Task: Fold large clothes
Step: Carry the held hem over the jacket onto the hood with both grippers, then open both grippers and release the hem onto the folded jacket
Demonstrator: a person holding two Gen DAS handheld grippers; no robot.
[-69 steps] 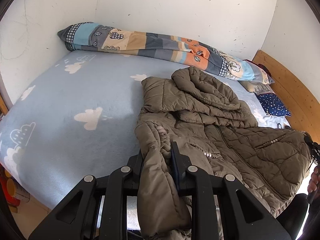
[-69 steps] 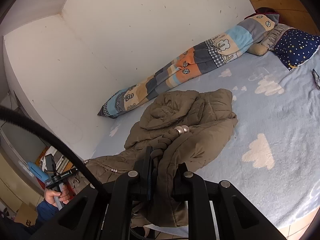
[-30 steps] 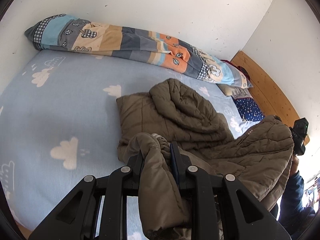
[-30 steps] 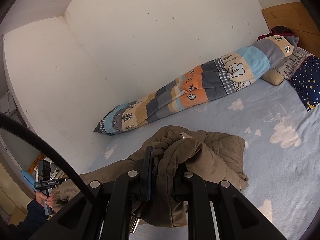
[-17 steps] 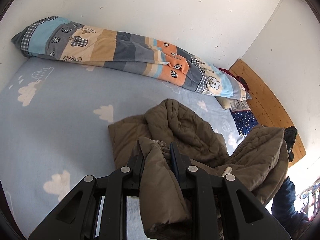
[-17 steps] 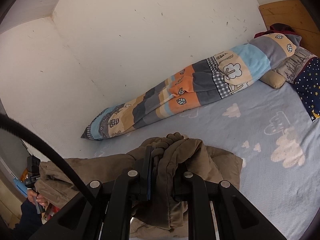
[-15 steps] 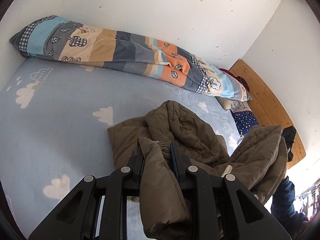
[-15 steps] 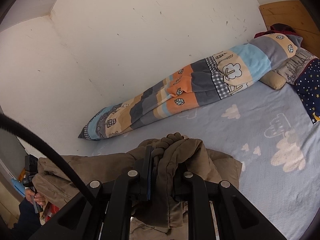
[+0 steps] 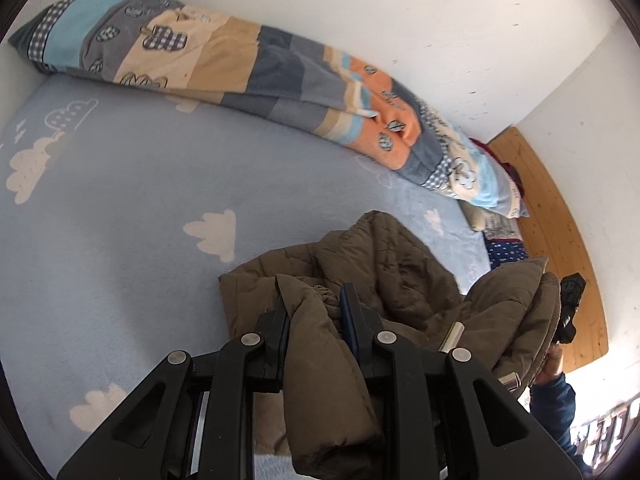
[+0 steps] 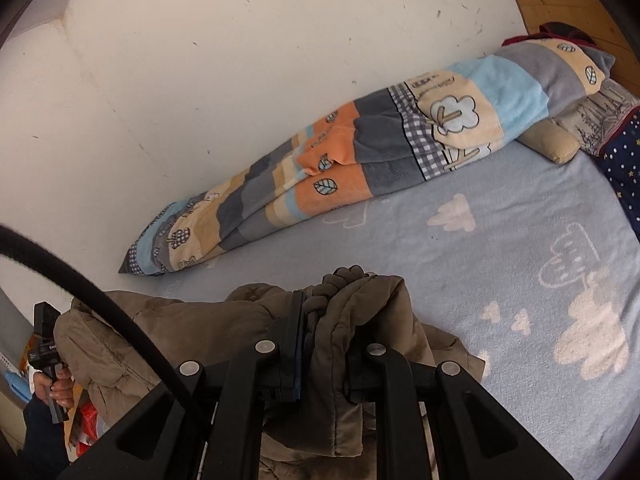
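Cloud-print bed sheet [image 9: 120, 208] fills the frame; my left gripper [image 9: 316, 312] and right gripper [image 10: 320, 320] each clamp the brown jacket [image 9: 400, 272] at lower centre

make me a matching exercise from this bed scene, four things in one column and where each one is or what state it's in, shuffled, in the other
Things:
1. brown jacket
2. patchwork blanket
3. starry navy pillow
4. left hand-held gripper

Descriptions:
A. rolled up along the white wall
B. shut on a fold of fabric
C. at the wooden headboard end
D. bunched on the cloud-print sheet

Pairs: 1-D, 2-A, 3-C, 4-B
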